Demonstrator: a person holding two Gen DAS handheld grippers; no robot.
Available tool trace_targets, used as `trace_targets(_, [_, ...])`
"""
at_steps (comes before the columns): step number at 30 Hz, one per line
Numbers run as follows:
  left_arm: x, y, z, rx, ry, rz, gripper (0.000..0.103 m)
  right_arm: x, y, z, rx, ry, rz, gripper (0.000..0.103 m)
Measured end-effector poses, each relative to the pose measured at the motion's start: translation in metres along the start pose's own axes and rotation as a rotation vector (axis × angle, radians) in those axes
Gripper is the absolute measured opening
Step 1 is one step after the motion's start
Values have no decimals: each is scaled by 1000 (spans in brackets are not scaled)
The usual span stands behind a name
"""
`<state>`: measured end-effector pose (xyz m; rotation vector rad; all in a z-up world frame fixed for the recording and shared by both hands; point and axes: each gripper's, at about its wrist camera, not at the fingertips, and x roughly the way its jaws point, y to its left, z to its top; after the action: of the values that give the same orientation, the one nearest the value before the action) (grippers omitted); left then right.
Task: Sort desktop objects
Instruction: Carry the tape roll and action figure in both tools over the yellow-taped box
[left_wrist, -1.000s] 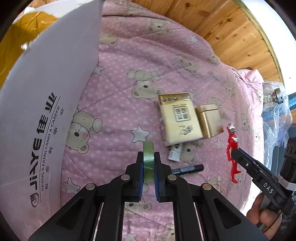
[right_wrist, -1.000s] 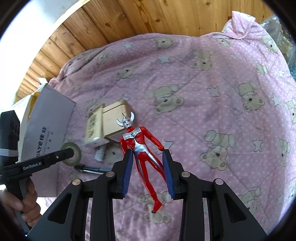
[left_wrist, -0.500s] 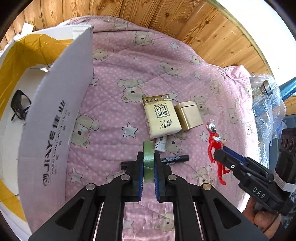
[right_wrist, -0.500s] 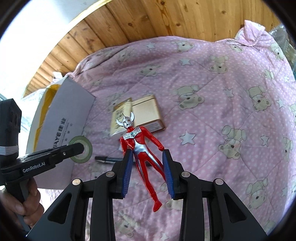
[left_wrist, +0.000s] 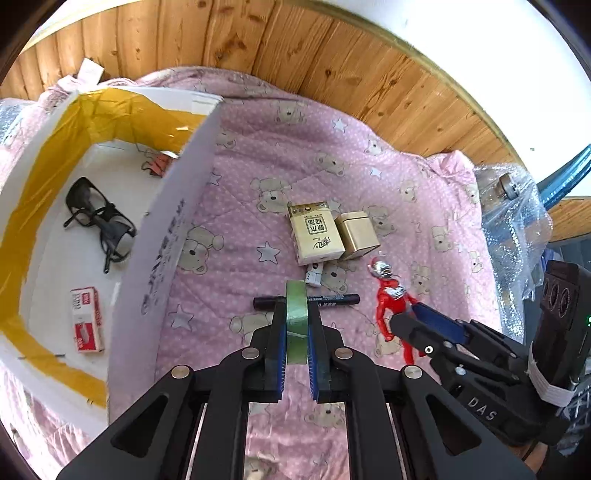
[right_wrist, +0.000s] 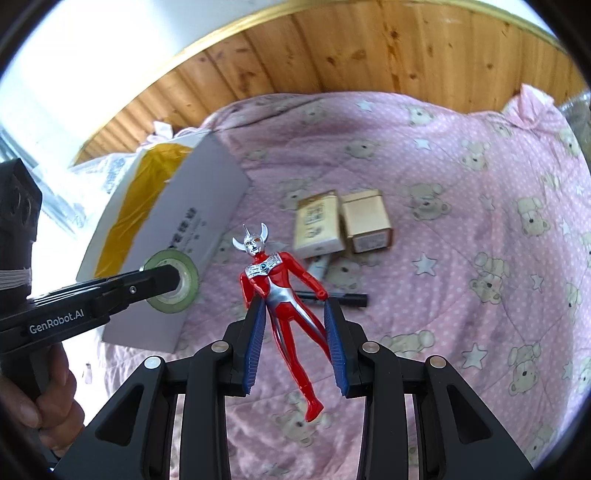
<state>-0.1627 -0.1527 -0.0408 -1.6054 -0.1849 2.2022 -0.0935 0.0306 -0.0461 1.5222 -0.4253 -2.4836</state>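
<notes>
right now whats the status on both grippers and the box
Left hand-held gripper shut on green tape roll. Right hand-held gripper shut on red toy figure. Both lifted beside open white box. Nothing seen blocking it.

Each camera sits on a gripper, high up, and looks forward and down along its two black fingers at the pink quilt with bears and stars (left_wrist: 266, 155). The left one faces the open white cardboard box (left_wrist: 162, 236); the right one looks from farther right. Both views share the quilt, the box, two gold boxes (right_wrist: 317, 225) and the black marker pen (left_wrist: 332, 300).
</notes>
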Motion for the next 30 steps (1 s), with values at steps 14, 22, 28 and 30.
trace_targets(14, [-72,15,-24,-42,-137,-18,10,-32,70,-15,-143,-30,24,34])
trace_targets(22, [-104,28,-41,-79,-200,-23,10,-48,104,-21,-222,-47,34,34])
trace_targets(28, [-125,46,-52,-125,-243,-27,10,-53,127,-22,-275,-49,44,34])
trace_targets(30, [-131,55,-54,-144,-255,-26,10,-54,134,-21,-288,-50,49,34])
